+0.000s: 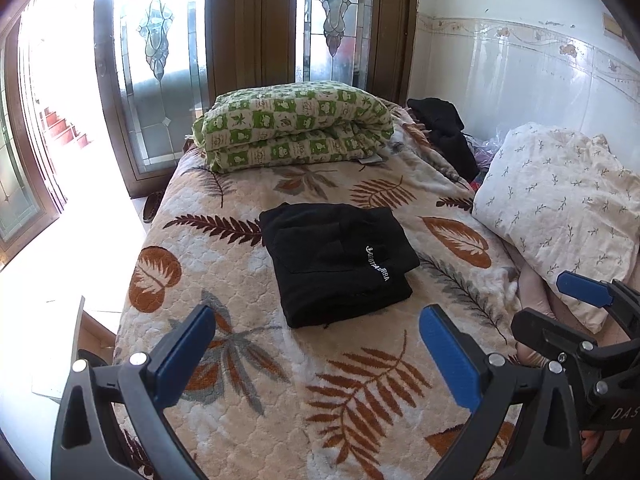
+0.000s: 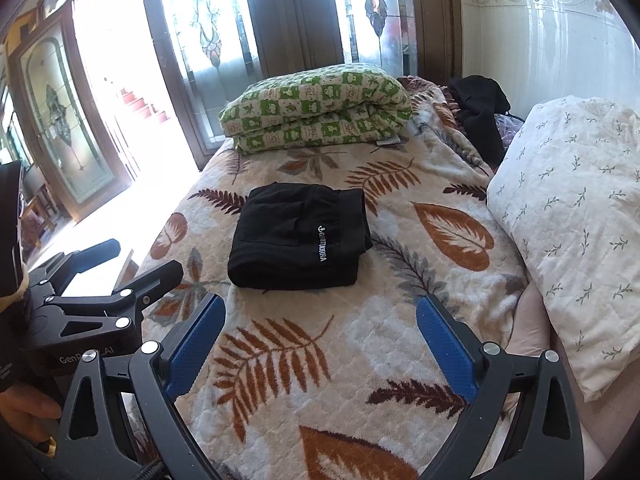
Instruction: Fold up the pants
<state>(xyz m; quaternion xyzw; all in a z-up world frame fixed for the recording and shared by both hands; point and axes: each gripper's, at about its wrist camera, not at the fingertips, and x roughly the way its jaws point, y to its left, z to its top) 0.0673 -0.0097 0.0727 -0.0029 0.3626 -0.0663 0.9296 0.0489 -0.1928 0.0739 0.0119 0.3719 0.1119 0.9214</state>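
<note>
Both the left gripper [image 1: 316,360] and right gripper [image 2: 320,348] hang spread and empty above the bed [image 1: 248,412]; the pants [image 1: 340,264] lie folded mid-bed. Folding looks finished; only withdrawal remains.

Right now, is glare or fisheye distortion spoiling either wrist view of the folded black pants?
Left wrist view: the bright doorway at left is blown out to white, yet the folded black pants stay sharp with legible white lettering. Right wrist view: similar overexposure at the doorway, the door frames bow near the edges, and the pants remain clear.
</note>
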